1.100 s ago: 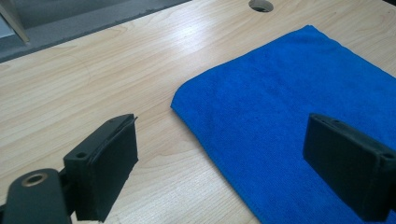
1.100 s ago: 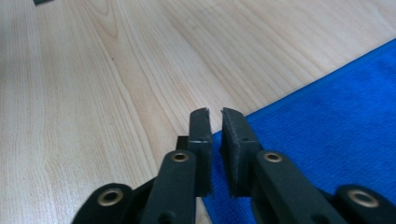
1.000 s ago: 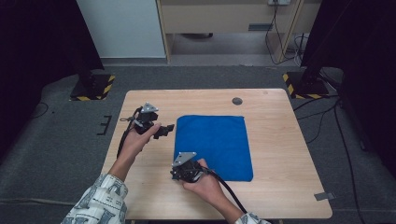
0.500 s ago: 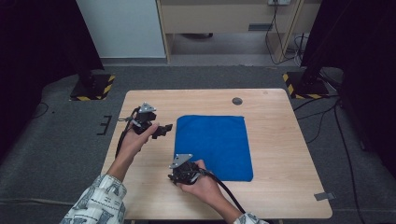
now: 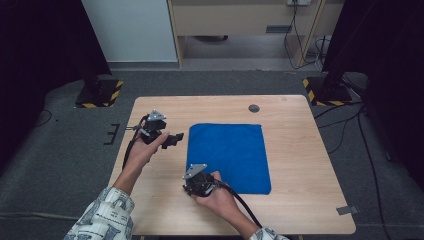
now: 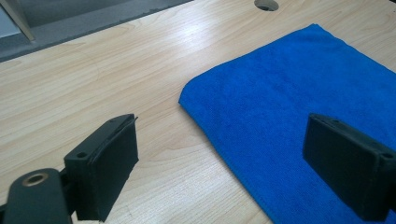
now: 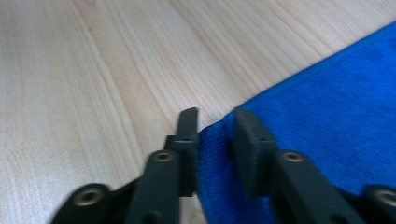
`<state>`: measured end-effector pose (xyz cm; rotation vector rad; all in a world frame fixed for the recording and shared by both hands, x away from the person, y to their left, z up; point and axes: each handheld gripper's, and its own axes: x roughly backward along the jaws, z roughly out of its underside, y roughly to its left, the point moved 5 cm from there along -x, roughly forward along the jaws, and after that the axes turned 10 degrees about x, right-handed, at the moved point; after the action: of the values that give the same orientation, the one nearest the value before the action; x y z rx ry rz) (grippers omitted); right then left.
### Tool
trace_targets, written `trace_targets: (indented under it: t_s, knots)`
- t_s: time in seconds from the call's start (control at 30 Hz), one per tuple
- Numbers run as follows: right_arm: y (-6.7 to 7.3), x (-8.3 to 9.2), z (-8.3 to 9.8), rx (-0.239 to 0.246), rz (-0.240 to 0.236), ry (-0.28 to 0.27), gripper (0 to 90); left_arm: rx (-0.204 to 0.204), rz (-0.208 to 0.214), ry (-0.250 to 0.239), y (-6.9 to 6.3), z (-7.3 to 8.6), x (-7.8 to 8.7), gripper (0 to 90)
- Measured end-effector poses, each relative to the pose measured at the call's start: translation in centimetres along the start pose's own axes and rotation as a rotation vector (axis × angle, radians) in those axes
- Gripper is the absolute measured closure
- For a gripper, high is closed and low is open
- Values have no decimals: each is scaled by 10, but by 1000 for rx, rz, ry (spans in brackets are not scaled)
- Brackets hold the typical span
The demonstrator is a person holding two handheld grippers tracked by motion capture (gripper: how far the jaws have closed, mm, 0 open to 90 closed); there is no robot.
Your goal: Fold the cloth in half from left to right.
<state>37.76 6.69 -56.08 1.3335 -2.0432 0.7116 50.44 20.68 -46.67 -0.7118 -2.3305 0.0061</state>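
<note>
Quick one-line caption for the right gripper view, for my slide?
Right tongs closing on the near corner of the blue cloth lying on the wooden table.

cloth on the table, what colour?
Solid bright blue cloth, plain, no pattern; clearest in the left gripper view.

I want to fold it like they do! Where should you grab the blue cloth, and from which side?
Grab a corner, probably. The blue cloth lies flat on the table, so only edges and corners can slip between jaws. Come in low from the person's side, as the right gripper does at the near left corner, its jaws just closing around it.
</note>
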Motion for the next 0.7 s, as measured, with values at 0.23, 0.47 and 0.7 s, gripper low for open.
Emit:
trace_targets:
  t_s: [0.23,0.47,0.7]
  knots:
    - [-6,0,1,-16,14,6,873,-2,4,3,-2,1,-2,96]
    - [-2,6,-7,-51,-10,-45,876,-3,-2,9,-1,3,-6,97]
    - [6,12,-12,-56,-29,-87,876,-18,-21,38,8,0,-25,107]
